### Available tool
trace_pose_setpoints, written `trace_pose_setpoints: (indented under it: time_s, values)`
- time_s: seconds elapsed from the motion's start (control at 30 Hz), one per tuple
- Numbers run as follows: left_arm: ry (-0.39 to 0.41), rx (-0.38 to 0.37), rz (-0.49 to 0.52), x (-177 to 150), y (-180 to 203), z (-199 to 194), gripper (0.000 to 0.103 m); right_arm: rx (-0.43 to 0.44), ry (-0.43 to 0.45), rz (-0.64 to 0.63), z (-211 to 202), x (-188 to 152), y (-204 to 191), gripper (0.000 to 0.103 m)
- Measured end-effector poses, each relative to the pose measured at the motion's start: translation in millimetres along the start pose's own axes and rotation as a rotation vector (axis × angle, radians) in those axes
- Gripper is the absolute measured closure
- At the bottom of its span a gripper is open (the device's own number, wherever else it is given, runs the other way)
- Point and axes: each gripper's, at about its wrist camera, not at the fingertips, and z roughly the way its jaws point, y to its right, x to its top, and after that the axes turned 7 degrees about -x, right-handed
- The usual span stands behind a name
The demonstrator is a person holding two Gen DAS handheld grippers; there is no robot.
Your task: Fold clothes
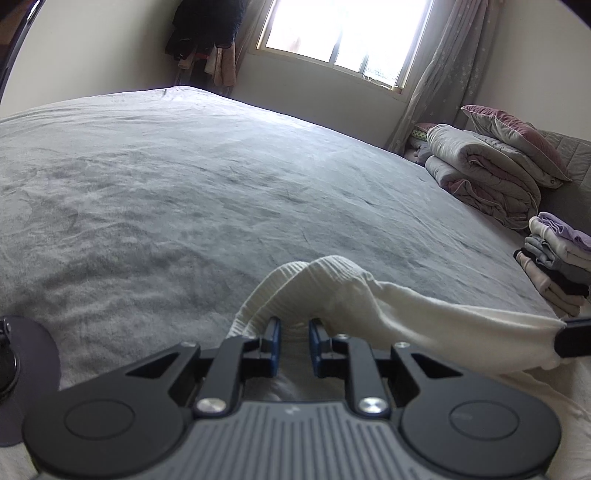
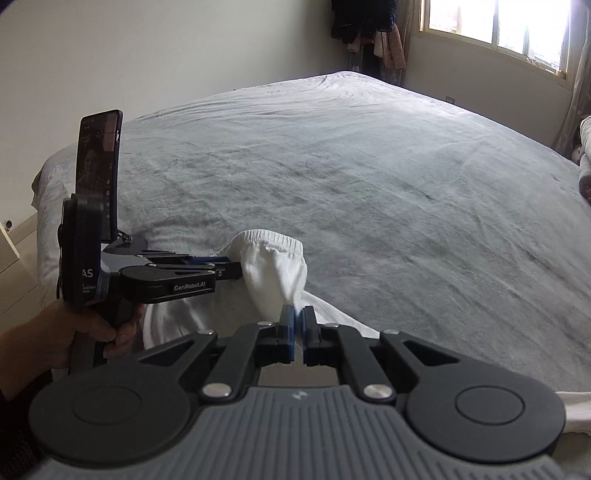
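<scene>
A garment [image 1: 388, 306] is hanging over the near edge of the bed [image 1: 184, 184], between the left gripper [image 1: 294, 341] and right gripper [image 2: 296, 334]. Stacked clothes [image 1: 557, 258] are sitting at the bed's right, with bedding [image 1: 487, 177] lying behind them.

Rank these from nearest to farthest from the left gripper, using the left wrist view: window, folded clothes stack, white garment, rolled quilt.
1. white garment, clamped in the left gripper
2. folded clothes stack, right edge of the bed
3. rolled quilt, farther back on the right
4. window, on the far wall
</scene>
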Motion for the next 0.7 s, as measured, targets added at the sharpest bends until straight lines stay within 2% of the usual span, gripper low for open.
trace_pose_setpoints:
  time_s: [0.33, 0.43, 0.5, 0.53, 0.63, 0.7]
  values:
    - [0.004, -0.008, -0.004, -1.5, -1.0, -2.8, 0.084, 0.055, -0.107, 0.156, 36.8, -56.6, -10.8, 0.097]
    - [0.007, -0.010, 0.000, -2.9, -0.3, -6.8, 0.084, 0.075, -0.113, 0.194, 38.3, -55.3, -6.8, 0.096]
    - [0.012, -0.010, 0.001, -3.9, 0.4, -11.3, 0.083, 0.095, -0.112, 0.199, 34.5, -51.8, -4.9, 0.087]
    - [0.015, -0.011, 0.002, -4.8, 0.8, -14.5, 0.083, 0.105, -0.111, 0.200, 32.5, -50.1, -4.0, 0.086]
    - [0.025, -0.015, 0.003, -7.4, 0.9, -25.9, 0.074, 0.132, -0.087, 0.221, 29.4, -45.0, 0.8, 0.079]
    - [0.031, -0.017, 0.001, -8.6, 0.0, -33.1, 0.068, 0.154, -0.052, 0.259, 30.0, -41.6, 6.0, 0.051]
